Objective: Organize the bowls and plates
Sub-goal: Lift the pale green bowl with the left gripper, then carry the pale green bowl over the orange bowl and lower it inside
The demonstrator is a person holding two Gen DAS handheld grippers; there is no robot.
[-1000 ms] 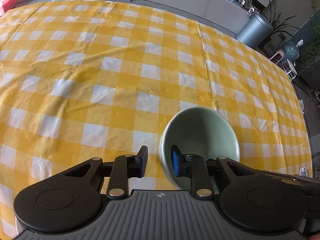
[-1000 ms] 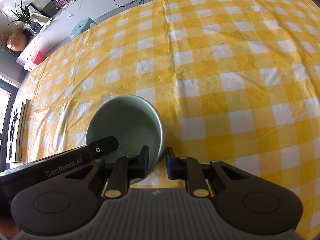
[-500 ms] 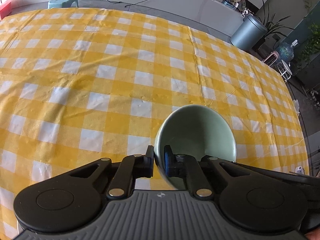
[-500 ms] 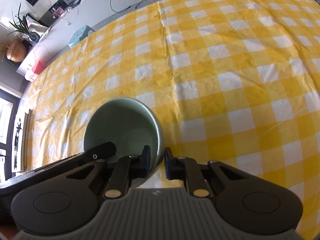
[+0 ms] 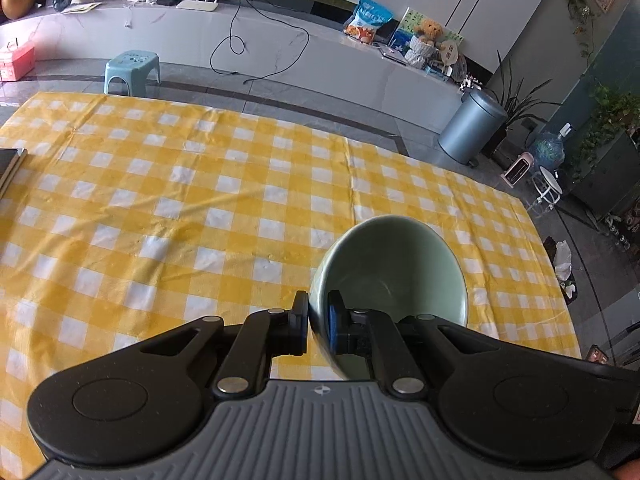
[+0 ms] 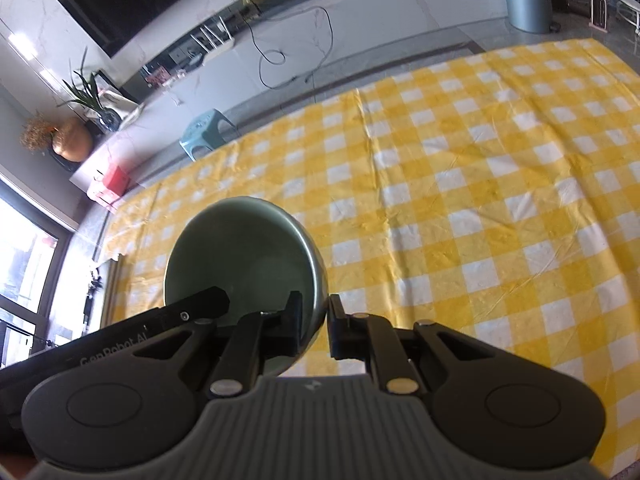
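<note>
**Bowl held at both rims above the cloth**

At the far left of the left wrist view, a dark flat object (image 5: 10, 164) is seen at the table edge; what it is cannot be told. The yellow checked cloth (image 5: 180, 216) is spread across the table, and no plates or other bowls are seen on it in either view.

Further right, the left gripper (image 5: 318, 322) is closed on the rim of the green bowl (image 5: 394, 268), with one finger outside the wall and the blue-padded one inside. The bowl appears lifted and tipped towards that camera, with no contact with the cloth visible, though this is judged from the angle only.

In the right wrist view the same bowl (image 6: 240, 260) is pinched by the right gripper (image 6: 315, 326) at its opposite rim, again one finger inside and one outside. The body of the left gripper is seen crossing in at lower left. A two-sided hold is probably used so that the bowl is kept from swinging while carried.

Beyond the table, a stool (image 5: 132, 66) and a bin (image 5: 472, 128) stand on the floor.

Where the bowl is to be set down cannot be judged, since no stack or rack is in view.
</note>
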